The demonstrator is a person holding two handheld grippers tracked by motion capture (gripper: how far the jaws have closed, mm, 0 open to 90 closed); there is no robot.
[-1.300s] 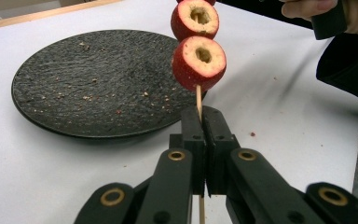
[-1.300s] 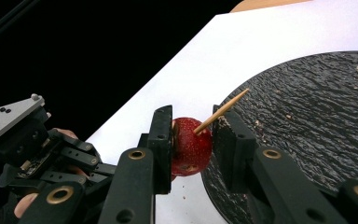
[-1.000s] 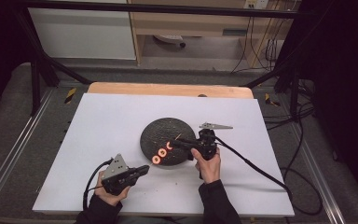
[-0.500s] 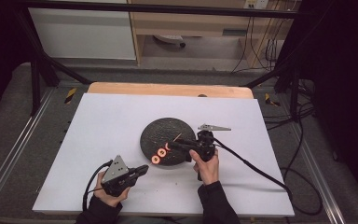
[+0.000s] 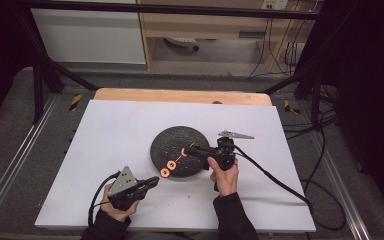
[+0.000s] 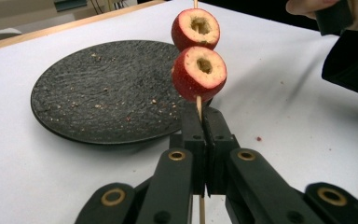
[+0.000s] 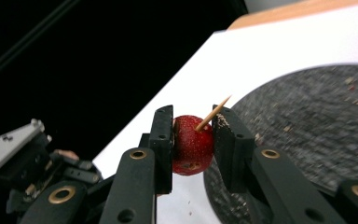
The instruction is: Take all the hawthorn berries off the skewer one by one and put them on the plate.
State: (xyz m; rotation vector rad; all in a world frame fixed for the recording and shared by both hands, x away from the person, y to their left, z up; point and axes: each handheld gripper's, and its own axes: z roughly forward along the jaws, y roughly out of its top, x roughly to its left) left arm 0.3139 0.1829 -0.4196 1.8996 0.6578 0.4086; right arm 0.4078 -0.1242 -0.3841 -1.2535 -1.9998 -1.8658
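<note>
My left gripper (image 6: pixel 203 116) is shut on a thin wooden skewer (image 6: pixel 198 100) that carries two cored red fruits (image 6: pixel 199 73), one above the other. In the high view the left gripper (image 5: pixel 155 181) sits at the front of the table and the skewer (image 5: pixel 177 159) slants up toward the right gripper (image 5: pixel 187 149). The right gripper (image 7: pixel 193 126) has just been closing and is shut on a third red fruit (image 7: pixel 192 140). The skewer's tip (image 7: pixel 213 113) sticks out of that fruit. All this hangs over the near rim of a dark round plate (image 5: pixel 180 137).
The plate (image 6: pixel 102 93) bears only crumbs and lies on a white sheet (image 5: pixel 110 130) over the wooden table. Cables trail from both grippers toward the table's front and right edges. A black frame and floor cables surround the table.
The right gripper has shifted slightly at the skewer's tip with the third fruit between its jaws. The left gripper has stayed in place.
</note>
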